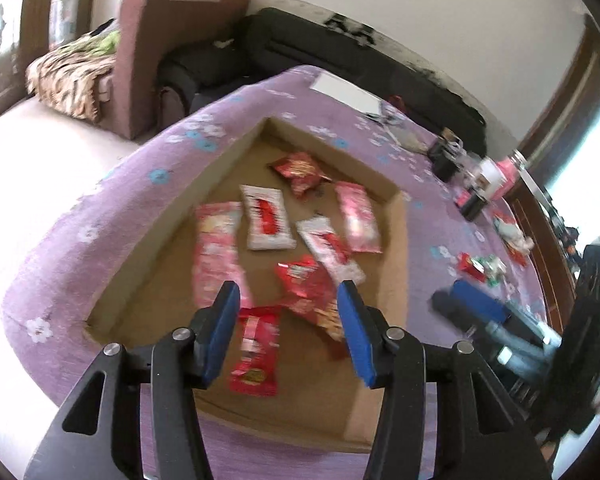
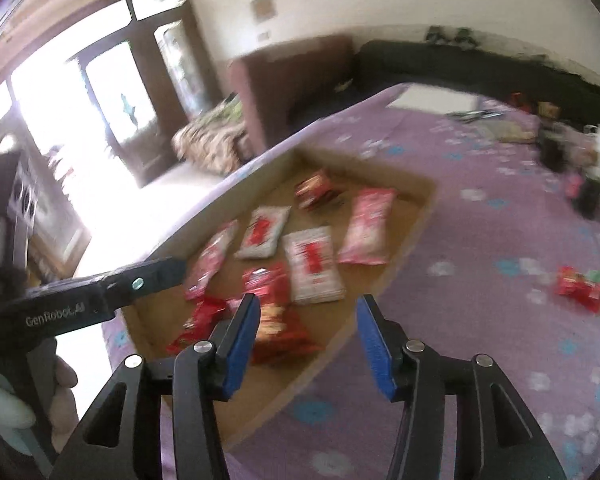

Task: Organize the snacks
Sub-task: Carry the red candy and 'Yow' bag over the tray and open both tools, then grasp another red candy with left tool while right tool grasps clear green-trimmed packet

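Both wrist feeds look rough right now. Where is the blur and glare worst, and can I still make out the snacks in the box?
Left wrist view: packets in the box smear slightly, colours readable, print not; floor at left blows out white. Right wrist view: heavier motion blur across the cloth and loose packet; the door glares white, washing out the box's near-left wall. Fisheye bends edges in both.

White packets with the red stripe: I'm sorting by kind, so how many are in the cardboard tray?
2. One white packet lies mid-tray; the other white packet lies right of it, beside the pink ones. More could hide under other snacks.
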Tool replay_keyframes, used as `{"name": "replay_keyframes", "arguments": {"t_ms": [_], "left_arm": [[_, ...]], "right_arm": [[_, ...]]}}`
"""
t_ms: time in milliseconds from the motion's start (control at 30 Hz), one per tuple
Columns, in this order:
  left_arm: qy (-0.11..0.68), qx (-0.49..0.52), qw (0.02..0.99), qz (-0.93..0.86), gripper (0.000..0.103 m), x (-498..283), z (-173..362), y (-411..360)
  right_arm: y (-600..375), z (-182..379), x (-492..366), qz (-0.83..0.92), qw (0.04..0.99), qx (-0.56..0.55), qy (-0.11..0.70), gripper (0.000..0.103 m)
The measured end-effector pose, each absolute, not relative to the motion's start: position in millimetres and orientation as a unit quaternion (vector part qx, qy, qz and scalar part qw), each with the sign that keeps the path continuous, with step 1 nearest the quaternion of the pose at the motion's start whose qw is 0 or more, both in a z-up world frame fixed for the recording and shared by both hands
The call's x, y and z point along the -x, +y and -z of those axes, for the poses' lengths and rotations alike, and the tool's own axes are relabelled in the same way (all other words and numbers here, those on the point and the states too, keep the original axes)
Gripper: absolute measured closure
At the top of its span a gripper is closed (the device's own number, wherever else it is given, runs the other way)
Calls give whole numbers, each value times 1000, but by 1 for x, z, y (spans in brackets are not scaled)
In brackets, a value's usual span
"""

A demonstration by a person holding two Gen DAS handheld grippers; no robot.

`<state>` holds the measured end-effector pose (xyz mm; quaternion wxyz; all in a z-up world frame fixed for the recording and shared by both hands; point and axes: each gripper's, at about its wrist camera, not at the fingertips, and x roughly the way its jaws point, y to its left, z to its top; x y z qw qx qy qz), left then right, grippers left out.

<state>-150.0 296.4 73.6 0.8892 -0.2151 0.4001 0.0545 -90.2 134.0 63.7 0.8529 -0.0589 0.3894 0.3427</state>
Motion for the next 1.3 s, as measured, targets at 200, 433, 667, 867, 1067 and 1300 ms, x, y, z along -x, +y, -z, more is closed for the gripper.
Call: {"name": "replay_keyframes", "arguments": {"t_ms": [200,433,667,867,1067,1300], "left_arm": [[411,186,892,-5,54,138,-79,251],[423,139,894,42,54,134,-77,199],[432,135,890,63,54,133,-74,180],[436,124,889,55,54,131,-75,181],[449,117,884,63,54,134,-65,175],[454,118,880,78,54,136,-60,168]], "right_arm": [[29,-79,50,-229,899,-1,372,42],[-76,-66,6,-97,913,-69,390,42],[-120,-56,-10,-60,909,-125,393,42],[-102,-48,-48,-74,904,-107,407,48],[-58,-34,-87,-47,909,-9,414,53],[-21,-22,-72,-84,890,77,442,66]]}}
